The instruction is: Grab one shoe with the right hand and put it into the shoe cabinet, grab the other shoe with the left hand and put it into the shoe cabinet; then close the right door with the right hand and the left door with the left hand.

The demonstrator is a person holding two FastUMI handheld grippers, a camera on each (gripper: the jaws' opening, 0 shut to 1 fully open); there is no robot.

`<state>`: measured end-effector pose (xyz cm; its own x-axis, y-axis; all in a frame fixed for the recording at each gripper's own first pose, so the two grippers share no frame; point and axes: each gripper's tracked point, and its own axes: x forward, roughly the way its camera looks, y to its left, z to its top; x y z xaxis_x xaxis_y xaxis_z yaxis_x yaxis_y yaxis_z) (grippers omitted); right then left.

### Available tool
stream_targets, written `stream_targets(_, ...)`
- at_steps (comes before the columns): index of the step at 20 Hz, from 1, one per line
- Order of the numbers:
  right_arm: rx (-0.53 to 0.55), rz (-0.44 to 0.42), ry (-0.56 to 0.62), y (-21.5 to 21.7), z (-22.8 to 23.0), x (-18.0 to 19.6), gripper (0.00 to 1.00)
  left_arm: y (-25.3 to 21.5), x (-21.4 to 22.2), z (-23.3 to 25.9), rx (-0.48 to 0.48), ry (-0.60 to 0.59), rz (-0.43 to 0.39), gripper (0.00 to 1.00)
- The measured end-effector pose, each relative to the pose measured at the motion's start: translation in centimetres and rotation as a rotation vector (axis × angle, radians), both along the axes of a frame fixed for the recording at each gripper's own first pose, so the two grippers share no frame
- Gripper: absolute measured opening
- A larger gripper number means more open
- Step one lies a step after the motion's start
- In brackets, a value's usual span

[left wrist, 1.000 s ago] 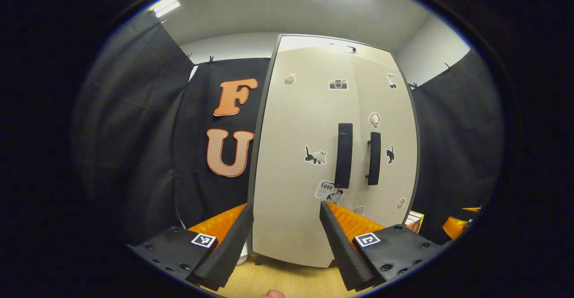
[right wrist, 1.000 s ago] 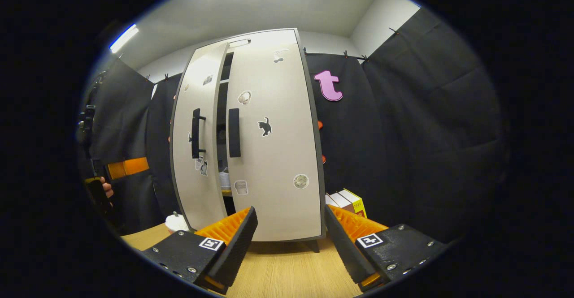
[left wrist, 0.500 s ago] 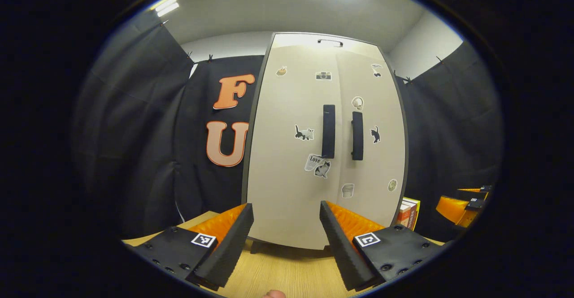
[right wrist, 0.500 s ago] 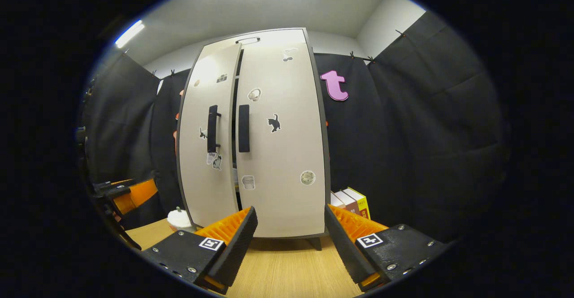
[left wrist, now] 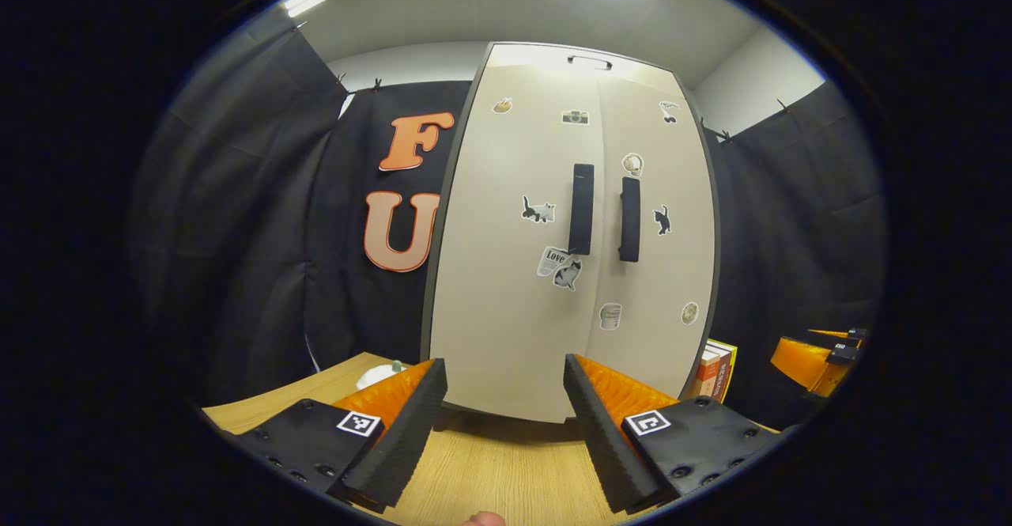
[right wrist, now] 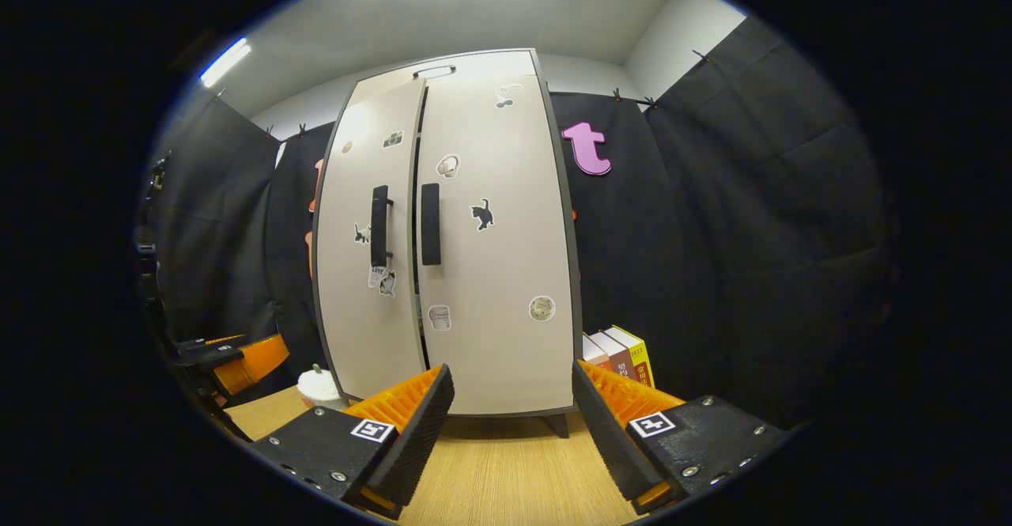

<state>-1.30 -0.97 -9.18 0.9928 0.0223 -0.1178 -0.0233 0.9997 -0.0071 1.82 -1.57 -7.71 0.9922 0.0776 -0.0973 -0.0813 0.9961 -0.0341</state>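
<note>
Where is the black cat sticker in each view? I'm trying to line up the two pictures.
Left gripper view: black cat sticker on the right door, just right of the right handle.
Right gripper view: black cat sticker on the right door, right of that handle.
Shared landmark: books standing right of the shoe cabinet.

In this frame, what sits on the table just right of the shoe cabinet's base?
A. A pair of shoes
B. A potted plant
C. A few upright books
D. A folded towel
C. A few upright books stand beside the lower right corner of the shoe cabinet on the table; the left gripper view shows them too.
</note>
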Motion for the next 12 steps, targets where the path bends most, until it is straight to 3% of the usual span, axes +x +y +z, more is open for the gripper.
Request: stream_targets(12,0.024,-0.011,0.005,-0.45,-0.18,0.13,0.92,0.18,0.08,0.75,0.019,-0.007,0.003,0.96)
